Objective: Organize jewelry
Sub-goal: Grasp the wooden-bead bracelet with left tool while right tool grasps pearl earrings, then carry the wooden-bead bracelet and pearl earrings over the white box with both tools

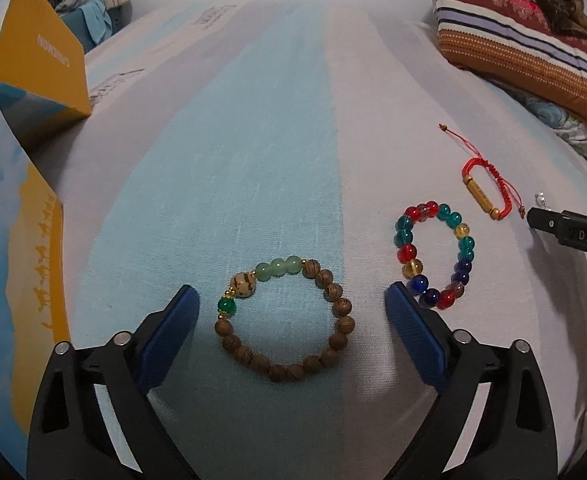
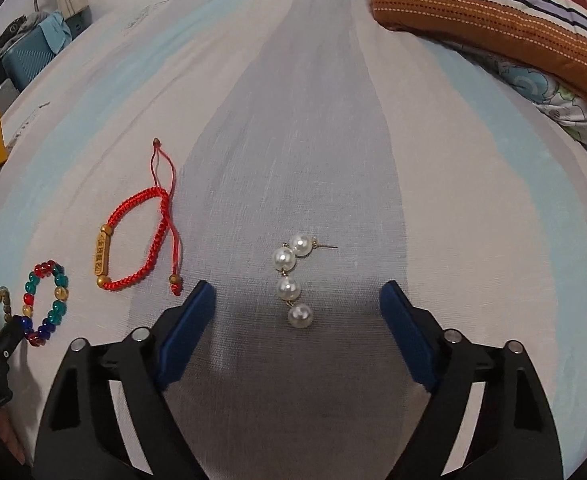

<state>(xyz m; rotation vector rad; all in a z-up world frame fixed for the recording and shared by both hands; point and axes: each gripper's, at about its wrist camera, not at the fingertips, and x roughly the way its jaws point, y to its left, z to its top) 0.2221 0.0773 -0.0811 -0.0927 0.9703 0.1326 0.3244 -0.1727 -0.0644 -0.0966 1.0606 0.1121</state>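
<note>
While both hand-held grippers [image 1: 292,310] [image 2: 297,306] gape empty | "DAS" legible on R tool [image 1: 573,234] | box [image 1: 39,56] txt unreadable

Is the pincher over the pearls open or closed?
Open. The right gripper has its blue fingers spread wide, with the pearl earring lying untouched between them.

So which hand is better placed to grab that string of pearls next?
The right gripper. Its open fingers already sit on either side of the pearl earring. The left gripper, also open, frames the wooden bead bracelet instead.
</note>
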